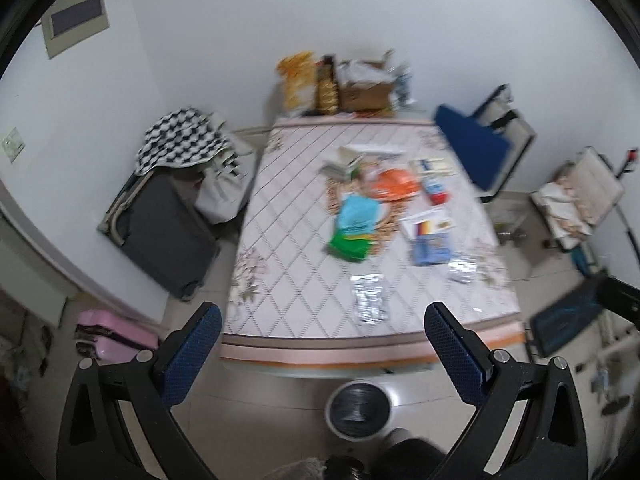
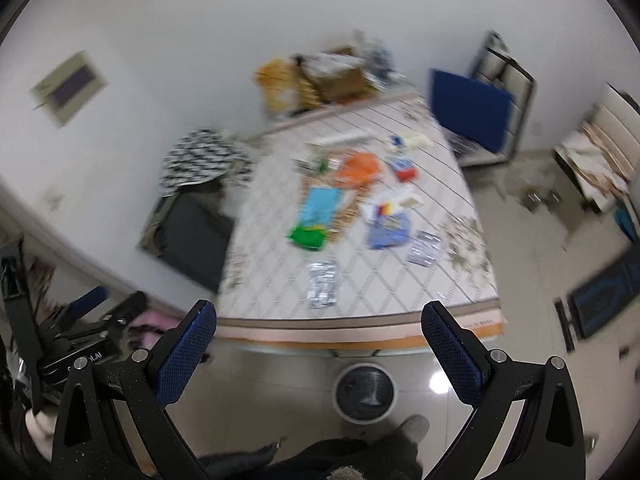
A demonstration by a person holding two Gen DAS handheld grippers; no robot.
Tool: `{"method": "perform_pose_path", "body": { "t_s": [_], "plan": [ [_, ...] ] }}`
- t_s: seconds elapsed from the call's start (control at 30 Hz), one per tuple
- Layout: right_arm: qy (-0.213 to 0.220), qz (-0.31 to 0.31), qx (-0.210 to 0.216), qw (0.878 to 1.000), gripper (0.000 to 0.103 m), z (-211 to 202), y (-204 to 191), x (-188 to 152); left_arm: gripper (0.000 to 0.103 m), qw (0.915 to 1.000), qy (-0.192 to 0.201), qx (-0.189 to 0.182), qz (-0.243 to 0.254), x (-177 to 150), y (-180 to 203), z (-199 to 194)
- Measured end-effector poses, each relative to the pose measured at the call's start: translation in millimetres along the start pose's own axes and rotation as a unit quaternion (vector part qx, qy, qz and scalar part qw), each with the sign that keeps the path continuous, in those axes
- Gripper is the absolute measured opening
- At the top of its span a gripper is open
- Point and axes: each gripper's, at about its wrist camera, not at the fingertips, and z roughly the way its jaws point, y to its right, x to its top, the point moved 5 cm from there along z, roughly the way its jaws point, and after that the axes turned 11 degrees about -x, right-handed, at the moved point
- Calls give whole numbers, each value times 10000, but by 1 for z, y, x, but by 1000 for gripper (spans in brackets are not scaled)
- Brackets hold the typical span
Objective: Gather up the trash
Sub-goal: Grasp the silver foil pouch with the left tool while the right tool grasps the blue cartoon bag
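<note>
- In the right wrist view, at the lower left of the frame, a black device (image 2: 76,354) is showing a line of pale letters. Only the ending "AI" is reading clearly, and the letters before it are smearing out.
- At the lower right corner of the mattress (image 1: 296,240), the orange band (image 2: 480,325) is carrying a few small dark marks that are blurring too much to read.
- The packets (image 1: 356,216) in the middle of the frame are showing coloured printing, but no word or number is coming through in either view.
- The wall panel (image 1: 76,16) at the upper left is showing no legible writing.
</note>
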Motion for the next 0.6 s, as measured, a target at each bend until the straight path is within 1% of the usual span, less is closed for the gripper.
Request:
{"method": "perform_pose_path", "body": {
  "t_s": [0.07,0.13,0.17,0.23,0.27,0.3,0.37,0.4,0.47,0.57,0.6],
  "plan": [
    [-137,155,-315,9993,103,35,11,10,103,9997,-158,93,-145,1,-9,30],
    [-318,245,-575,9975,103,72,22,21,103,9976,-544,135,-411,-1,-17,77],
    [-453,252,-650,9965,103,94,27,28,103,9967,-637,136,-477,-3,-19,91],
    [-753,246,-803,9936,103,140,37,38,103,9927,-978,210,-672,-9,-21,139],
    [-905,199,-877,9918,103,167,43,45,103,9912,-1092,215,-716,-12,-19,153],
    [-1004,157,-925,9905,103,186,47,50,103,9876,-1321,203,-820,-17,-18,181],
    [-1233,38,-967,9876,103,231,55,61,103,9810,-1666,135,-986,-24,-14,218],
    [-1418,-47,-947,9853,103,260,60,70,103,9744,-1946,93,-1123,-32,-11,246],
    [-1682,-216,-928,9811,103,303,65,81,103,9651,-2304,44,-1244,-41,-5,277],
    [-1993,-510,-911,9744,103,360,68,94,102,9476,-2885,31,-1371,-61,7,334],
    [-2084,-585,-907,9721,103,377,69,99,102,9442,-2983,18,-1394,-64,8,343]
  ]
}}
